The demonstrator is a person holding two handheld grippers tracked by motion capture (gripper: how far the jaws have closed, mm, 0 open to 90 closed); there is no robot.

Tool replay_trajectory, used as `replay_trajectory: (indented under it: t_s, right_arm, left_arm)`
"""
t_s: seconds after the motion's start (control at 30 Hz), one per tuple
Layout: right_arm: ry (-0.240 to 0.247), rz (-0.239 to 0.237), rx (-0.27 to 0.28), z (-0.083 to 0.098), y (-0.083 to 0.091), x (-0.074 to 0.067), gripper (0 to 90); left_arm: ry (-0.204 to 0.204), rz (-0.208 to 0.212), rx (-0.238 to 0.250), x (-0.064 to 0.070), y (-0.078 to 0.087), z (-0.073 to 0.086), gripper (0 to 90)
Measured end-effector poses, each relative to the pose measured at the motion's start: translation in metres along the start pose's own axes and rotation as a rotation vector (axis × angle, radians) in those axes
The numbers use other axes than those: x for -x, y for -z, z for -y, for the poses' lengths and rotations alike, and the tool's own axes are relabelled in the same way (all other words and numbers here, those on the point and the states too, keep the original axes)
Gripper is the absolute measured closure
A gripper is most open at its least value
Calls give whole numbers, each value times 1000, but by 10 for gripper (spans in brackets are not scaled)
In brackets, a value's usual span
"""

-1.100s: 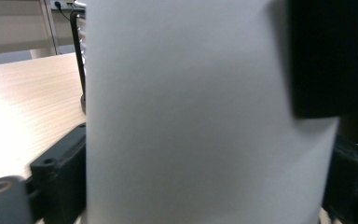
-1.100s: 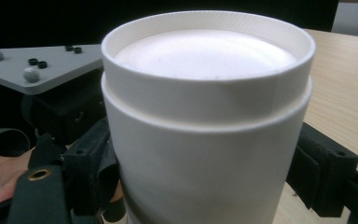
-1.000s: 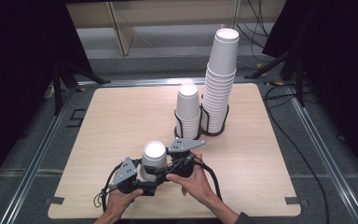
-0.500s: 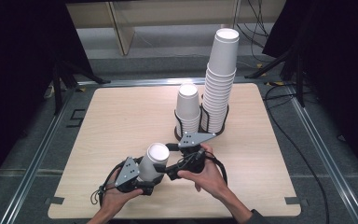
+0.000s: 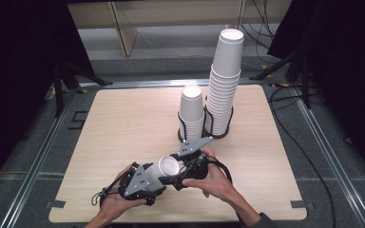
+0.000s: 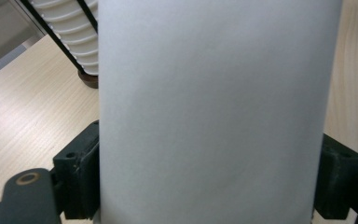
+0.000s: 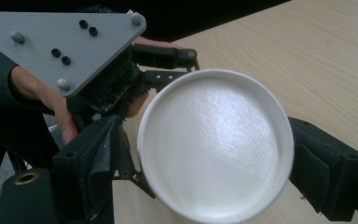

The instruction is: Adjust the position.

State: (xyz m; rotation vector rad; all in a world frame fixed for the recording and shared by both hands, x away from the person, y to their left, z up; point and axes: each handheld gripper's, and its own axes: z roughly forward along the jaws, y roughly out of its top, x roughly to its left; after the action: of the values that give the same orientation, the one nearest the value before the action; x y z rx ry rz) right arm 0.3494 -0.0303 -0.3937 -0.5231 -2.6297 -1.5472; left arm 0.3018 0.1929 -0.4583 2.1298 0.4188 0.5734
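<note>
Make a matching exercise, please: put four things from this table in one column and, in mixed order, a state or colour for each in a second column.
1. loose cup
2. tall stack
3. short stack
4. table

a. rises highest of all
b. light wood
c. tilted, clamped between black jaws
d. stands just left of the higher pile

Pairs: 1-c, 2-a, 3-d, 4-b

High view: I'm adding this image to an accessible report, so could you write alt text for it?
A person's two hands hold a white paper cup on its side between the left gripper and right gripper, low over a wooden table. Behind stand a short cup stack and a tall cup stack in black wire holders.
</note>
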Motion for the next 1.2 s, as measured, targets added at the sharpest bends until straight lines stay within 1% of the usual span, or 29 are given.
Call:
replay_trajectory:
  t_s: [0.07, 0.1, 0.17, 0.2, 0.27, 0.33, 0.37, 0.4, 0.47, 0.5, 0.53, 0.57, 0.63, 0.67, 0.7, 0.73, 0.8, 0.83, 0.87, 0.9, 0.93, 0.97, 1.0, 1.03, 1.07, 1.1, 1.13, 1.17, 1.2]
  right_arm:
    - [4, 1, -10, 1, -2, 0, 160]
    - [-6, -5, -18, 2, -3, 0, 160]
    - [-4, -1, -28, 3, -4, 1, 168]
    - [-4, -4, -27, 3, -4, 1, 170]
    - [-14, -9, -33, 4, -6, 1, 182]
    - [-1, -3, -38, 4, -6, 1, 224]
    - [2, 0, -40, 4, -6, 1, 226]
    - [0, -3, -38, 4, -6, 1, 229]
    - [-9, -11, -25, 4, -4, 3, 237]
    - [-13, -12, -23, 3, -4, 3, 241]
    - [-29, -18, -23, 3, -2, 3, 246]
    - [-21, -13, -2, 2, -1, 3, 250]
    - [-37, -19, 14, 0, 3, 4, 253]
    - [-31, -20, 29, -2, 5, 5, 254]
    - [-44, -32, 43, -3, 8, 5, 255]
    - [-51, -32, 55, -4, 10, 6, 256]
    - [-77, -46, 92, -6, 16, 7, 257]
    - [-88, -50, 99, -7, 18, 7, 257]
    - [-75, -56, 130, -8, 20, 8, 258]
    - [-83, -50, 140, -9, 23, 9, 258]
    - [-108, -73, 157, -9, 24, 9, 258]
    - [-128, -89, 176, -9, 26, 11, 258]
    - [-135, -105, 193, -9, 26, 12, 258]
    - [-147, -107, 194, -9, 27, 13, 258]
    - [-167, -121, 200, -8, 27, 13, 258]
    - [-169, -132, 214, -7, 25, 15, 258]
    - [-174, -137, 216, -7, 25, 15, 257]
    - [-181, -140, 208, -6, 24, 15, 258]
    - [-194, -149, 202, -5, 23, 15, 257]
  left_arm:
    - [-8, -4, -5, 1, 0, 0, 158]
    - [-11, 1, -10, 1, 0, 0, 158]
    - [-33, 2, -13, 1, -1, 0, 158]
    - [-25, 8, -9, 2, -2, 0, 159]
    - [-30, 8, -20, 3, -1, -1, 159]
    - [-40, 15, -16, 3, -1, -1, 159]
    - [-41, 17, -13, 2, -1, -1, 159]
    - [-30, 17, -3, 3, -1, 0, 156]
    - [-23, 18, 19, 2, -1, 1, 133]
    - [-15, 19, 39, 2, -2, 1, 123]
    - [-2, 16, 62, 1, -1, 2, 108]
    - [19, 20, 94, 1, -2, 3, 93]
    - [49, 17, 147, 0, 0, 3, 76]
    - [59, 15, 174, 0, 1, 3, 70]
    - [71, 12, 196, -1, 1, 3, 61]
    - [96, 14, 234, -2, 2, 3, 59]
    - [124, 7, 245, -6, 6, 2, 35]
    - [140, 4, 277, -7, 6, 3, 35]
    - [140, 4, 277, -7, 6, 3, 38]
    - [162, 4, 322, -9, 8, 3, 35]
    - [177, -3, 337, -11, 11, 3, 23]
    - [183, -5, 349, -11, 11, 2, 1]
    - [183, -2, 364, -11, 12, 2, 0]
    - [180, -6, 360, -11, 13, 2, 2]
    - [180, -4, 387, -10, 12, 2, 3]
    - [178, -3, 399, -10, 12, 2, 6]
    - [164, -8, 384, -9, 14, 1, 14]
    - [169, 0, 421, -8, 12, 1, 25]
    - [156, -8, 400, -8, 14, 1, 20]
